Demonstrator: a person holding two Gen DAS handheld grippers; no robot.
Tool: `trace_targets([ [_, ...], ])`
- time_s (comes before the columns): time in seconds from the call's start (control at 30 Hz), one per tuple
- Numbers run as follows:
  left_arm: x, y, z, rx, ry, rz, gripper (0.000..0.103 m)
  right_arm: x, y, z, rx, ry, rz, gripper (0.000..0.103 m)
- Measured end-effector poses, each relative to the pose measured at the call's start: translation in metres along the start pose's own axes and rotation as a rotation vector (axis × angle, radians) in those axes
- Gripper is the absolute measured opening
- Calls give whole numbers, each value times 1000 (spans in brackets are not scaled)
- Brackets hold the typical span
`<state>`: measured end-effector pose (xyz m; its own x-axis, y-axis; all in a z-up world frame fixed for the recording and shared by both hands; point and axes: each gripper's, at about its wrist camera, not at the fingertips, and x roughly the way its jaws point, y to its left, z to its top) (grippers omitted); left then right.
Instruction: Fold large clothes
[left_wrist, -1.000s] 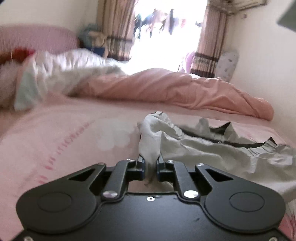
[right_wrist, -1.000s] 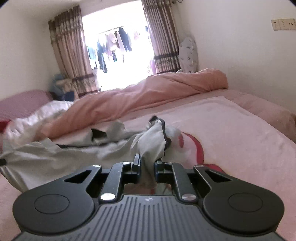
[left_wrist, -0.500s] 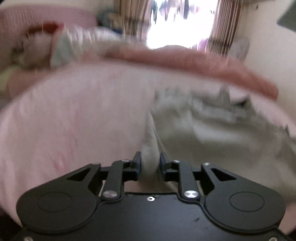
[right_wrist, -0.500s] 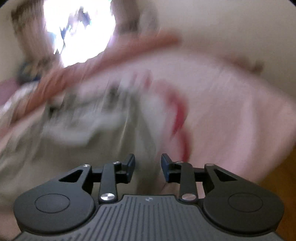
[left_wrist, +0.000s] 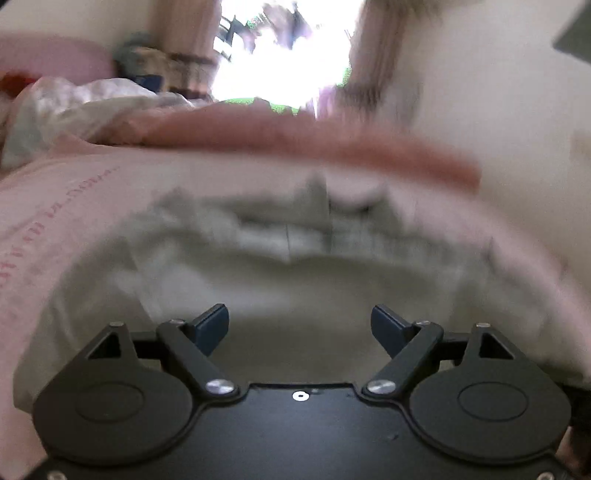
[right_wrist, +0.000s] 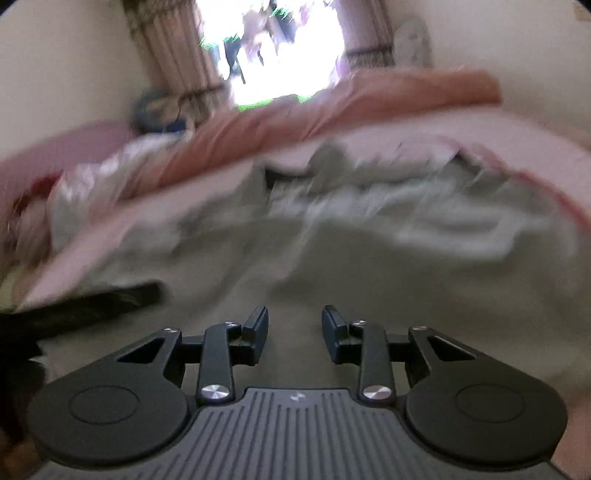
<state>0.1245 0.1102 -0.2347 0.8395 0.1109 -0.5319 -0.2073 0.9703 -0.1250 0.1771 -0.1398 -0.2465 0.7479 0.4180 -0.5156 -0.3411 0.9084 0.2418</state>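
Pale grey garment (left_wrist: 295, 280) lies spread, rumpled, across the pink bed (left_wrist: 55, 206)

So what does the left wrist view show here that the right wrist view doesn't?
Only the left wrist view shows the left gripper, jaws wide apart with nothing between them after just opening, and faint pink lettering on the bedsheet.

Only the right wrist view shows the right gripper, jaws parted but narrower, no cloth pinched, and a dark blurred shape at the lower left that I can't identify.

Both show the pale grey garment spread on the pink bed, the rumpled pink duvet behind it, the curtains and the bright window.
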Motion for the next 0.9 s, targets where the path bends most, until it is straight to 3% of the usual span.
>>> trace_targets([
  [0.07,12,-8,-22,151,51,49,90,3,0,-8,-57,-13,-9,40],
  [0.1,13,-10,-31,219,35,84,101,3,-5,-8,-63,-1,-22,40],
  [0.13,10,0,-42,245,18,126,103,4,-10,-4,-61,-1,-53,40],
  [0.23,4,38,-34,176,43,171,103,0,-30,2,-55,-12,-167,39],
  [0.37,-4,93,-32,156,62,273,103,-26,-88,1,-5,-25,-333,39],
  [0.43,-7,114,-31,105,88,302,103,-35,-116,-3,27,-28,-334,20],
  [0.5,-14,134,-33,10,111,278,103,-36,-123,-3,23,-25,-310,19],
  [0.57,-12,143,-34,-56,125,255,103,-30,-117,1,9,-25,-333,22],
  [0.63,-10,142,-29,-50,123,279,103,-34,-108,1,27,-54,-335,44],
  [0.67,-6,136,-23,-42,122,296,103,-31,-104,3,18,-67,-324,47],
  [0.77,-1,118,-2,-48,128,317,103,-27,-76,11,-82,-100,-371,48],
  [0.83,-8,100,15,-23,59,318,103,-23,-54,19,-131,-146,-378,48],
  [0.9,-13,85,29,8,-17,312,103,-24,-38,27,-136,-208,-307,51],
])
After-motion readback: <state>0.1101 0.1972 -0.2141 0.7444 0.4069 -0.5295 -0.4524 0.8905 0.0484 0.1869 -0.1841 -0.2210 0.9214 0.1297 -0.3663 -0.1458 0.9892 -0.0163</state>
